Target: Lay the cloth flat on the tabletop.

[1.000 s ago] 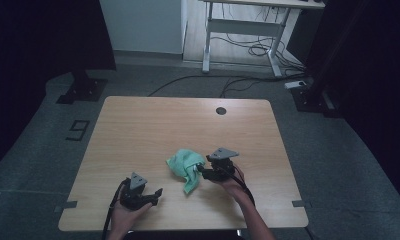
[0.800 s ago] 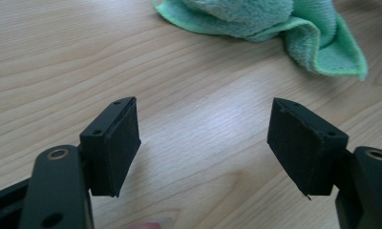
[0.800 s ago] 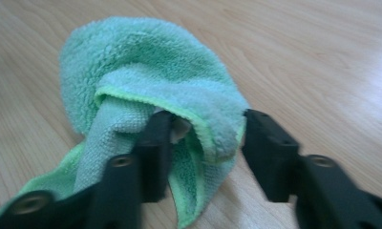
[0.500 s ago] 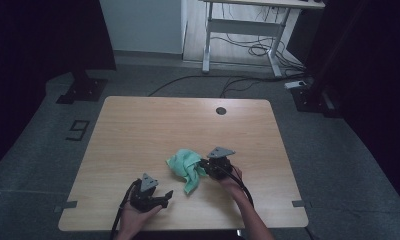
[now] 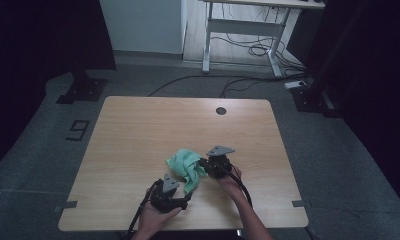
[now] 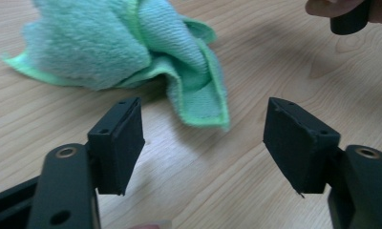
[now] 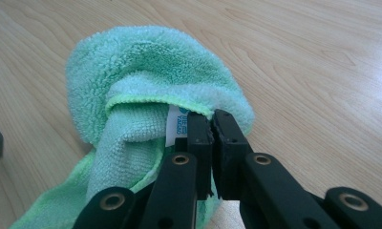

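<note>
Right gripper [image 7: 212, 125] pinching green cloth [image 7: 146, 86] (edge).

our right gripper [image 5: 204, 163] is pinched tight, low over the table. our left gripper [image 5: 184, 200] has its jaws wide apart, just closing a little, nothing between them.

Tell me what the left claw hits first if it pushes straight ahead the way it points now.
Probably the green cloth: its hanging corner lies just ahead of the open left claw, with bare table between. How far off it is remains unclear.
</note>
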